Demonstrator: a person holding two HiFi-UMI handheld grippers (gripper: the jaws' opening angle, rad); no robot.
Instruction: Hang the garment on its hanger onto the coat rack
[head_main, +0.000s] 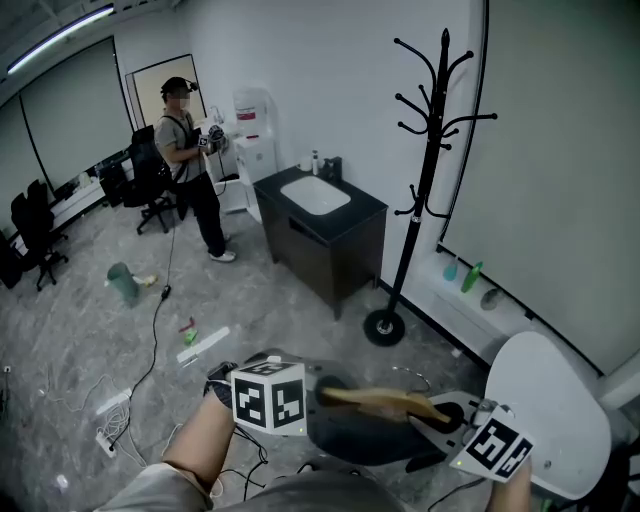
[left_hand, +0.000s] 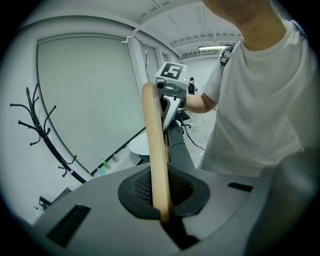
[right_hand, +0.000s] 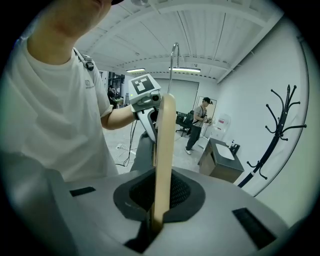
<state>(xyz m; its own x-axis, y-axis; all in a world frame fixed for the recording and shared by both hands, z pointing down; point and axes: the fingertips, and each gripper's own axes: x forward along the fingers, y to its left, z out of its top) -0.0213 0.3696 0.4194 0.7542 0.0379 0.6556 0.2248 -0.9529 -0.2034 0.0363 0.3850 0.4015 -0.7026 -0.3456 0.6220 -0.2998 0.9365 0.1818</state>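
Note:
A wooden hanger (head_main: 385, 402) carrying a dark grey garment (head_main: 365, 438) is held low in front of me, one gripper at each end. My left gripper (head_main: 322, 392) is shut on the hanger's left arm, and my right gripper (head_main: 447, 416) is shut on its right arm. In the left gripper view the wooden bar (left_hand: 155, 150) rises from the jaws (left_hand: 163, 218) towards the right gripper's marker cube (left_hand: 172, 75). The right gripper view shows the bar (right_hand: 164, 150) clamped in its jaws (right_hand: 152, 227), with the metal hook (right_hand: 173, 55) above. The black coat rack (head_main: 425, 150) stands ahead on the right, well apart.
A black cabinet with a white basin (head_main: 320, 215) stands left of the rack's round base (head_main: 385, 327). A white round seat (head_main: 550, 410) is close on my right. Another person (head_main: 190, 150) stands at the back left. Cables and a power strip (head_main: 110, 420) lie on the floor.

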